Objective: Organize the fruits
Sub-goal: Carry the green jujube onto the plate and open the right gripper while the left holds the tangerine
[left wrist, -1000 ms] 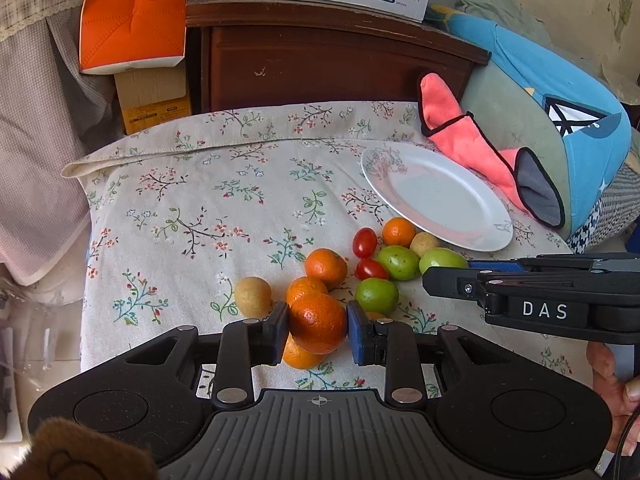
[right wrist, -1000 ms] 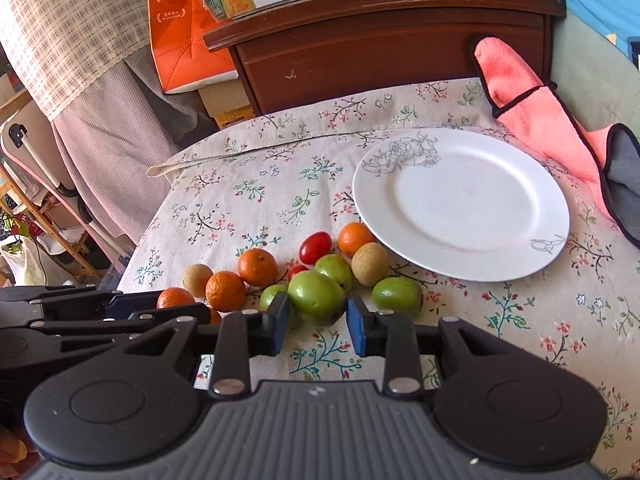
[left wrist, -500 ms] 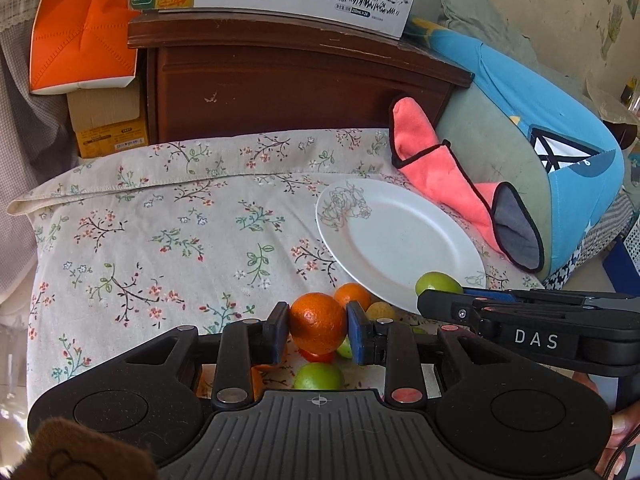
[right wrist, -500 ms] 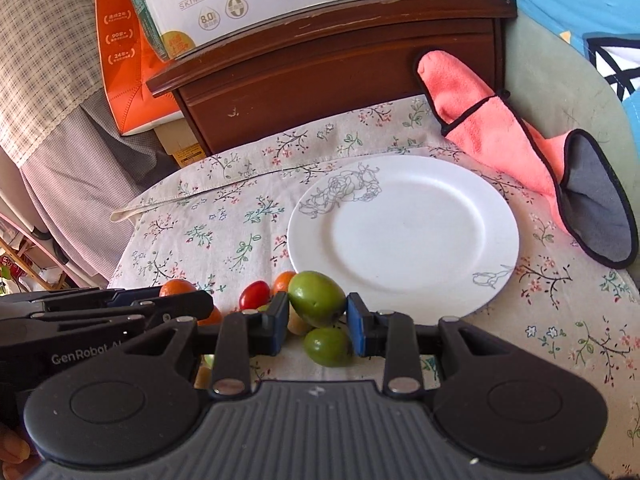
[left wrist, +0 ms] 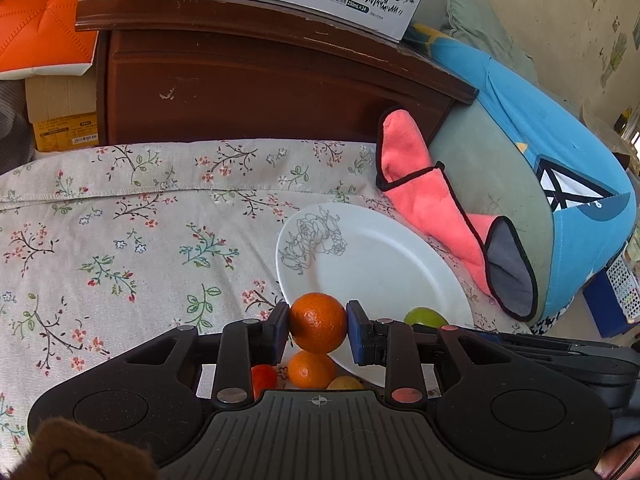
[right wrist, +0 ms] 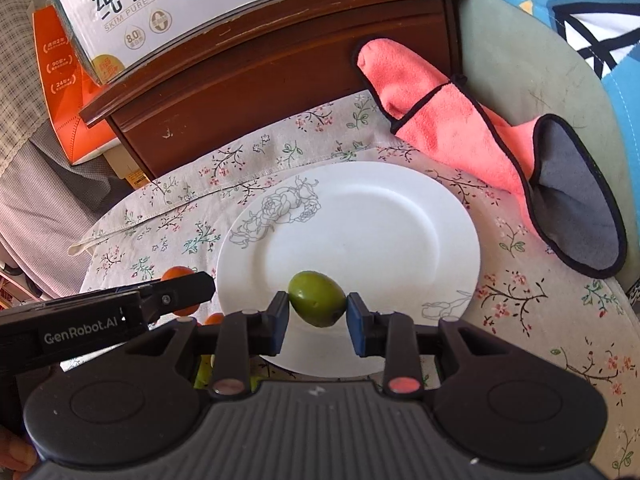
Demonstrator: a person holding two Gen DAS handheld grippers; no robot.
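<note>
My left gripper (left wrist: 318, 329) is shut on an orange tangerine (left wrist: 318, 322), held just over the near left rim of the white plate (left wrist: 384, 264). Below it lie another tangerine (left wrist: 311, 369), a red cherry tomato (left wrist: 265, 377) and a yellowish fruit (left wrist: 345, 382). My right gripper (right wrist: 318, 311) is shut on a green fruit (right wrist: 317, 298) above the near part of the white plate (right wrist: 360, 216). In the right wrist view the left gripper (right wrist: 176, 296) comes in from the left with its tangerine (right wrist: 178, 273). The green fruit (left wrist: 424, 316) also shows in the left wrist view.
A floral cloth (left wrist: 120, 232) covers the table. A pink and grey mitt (right wrist: 480, 136) lies behind the plate on the right, next to a blue and green cushion (left wrist: 540, 152). A brown wooden cabinet (left wrist: 260, 80) with a milk carton box (right wrist: 168, 4) stands behind.
Both grippers have carried their fruits away from the pile and toward the plate. The plate now sits closer, and the pile has slipped under the gripper bodies.
</note>
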